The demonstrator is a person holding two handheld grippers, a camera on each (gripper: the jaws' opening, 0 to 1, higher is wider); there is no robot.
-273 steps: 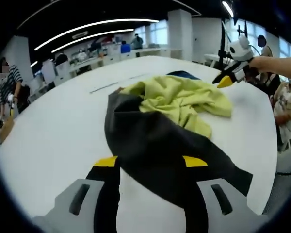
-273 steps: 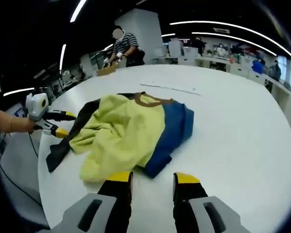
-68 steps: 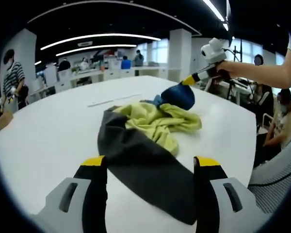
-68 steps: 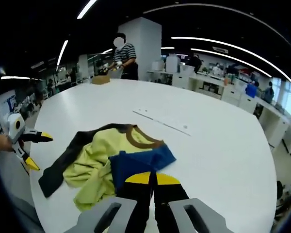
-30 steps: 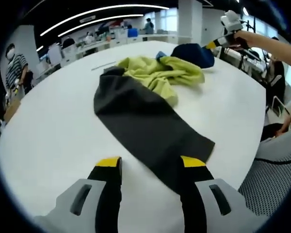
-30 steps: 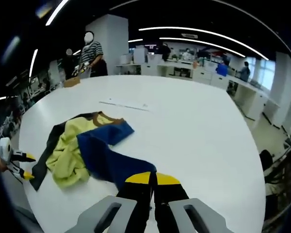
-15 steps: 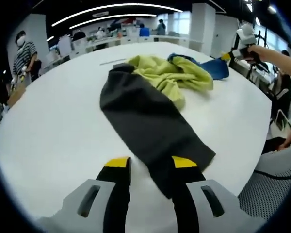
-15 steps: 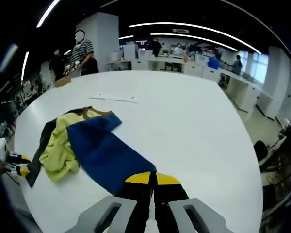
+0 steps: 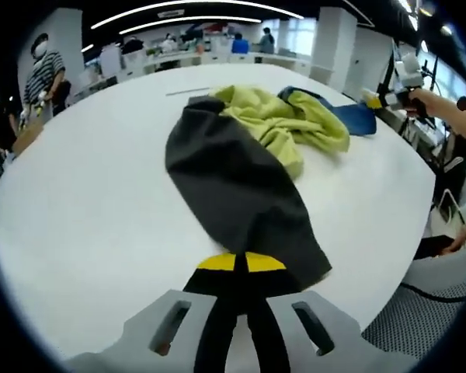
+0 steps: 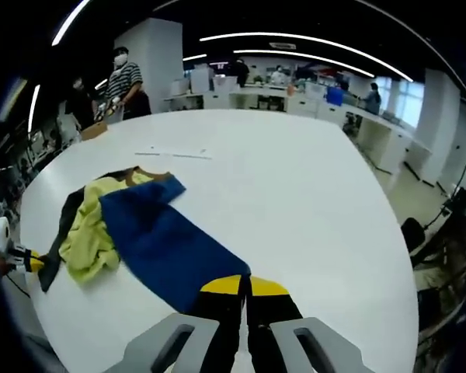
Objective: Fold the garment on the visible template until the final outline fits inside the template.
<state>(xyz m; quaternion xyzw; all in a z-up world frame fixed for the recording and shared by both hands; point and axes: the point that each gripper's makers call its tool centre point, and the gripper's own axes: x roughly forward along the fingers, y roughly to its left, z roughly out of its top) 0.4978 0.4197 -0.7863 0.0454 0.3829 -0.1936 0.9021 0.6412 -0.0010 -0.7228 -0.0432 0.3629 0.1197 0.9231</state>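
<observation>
Garment (image 9: 248, 155): grey, yellow-green and blue panels, bunched at middle, lying on white table (image 9: 85, 194). Left gripper (image 9: 235, 263): jaws pressed together, pinching grey sleeve end. Right gripper (image 10: 244, 286): jaws closed, pinching blue sleeve end (image 10: 167, 252). Both sleeves drawn out flat. Person in striped top (image 10: 124, 81) beyond table.

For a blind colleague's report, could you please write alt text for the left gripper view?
The left gripper is shut on the dark grey sleeve of a crumpled garment on a white table. Yellow-green fabric is bunched beyond it, and the right gripper grips the blue sleeve at the far edge.
</observation>
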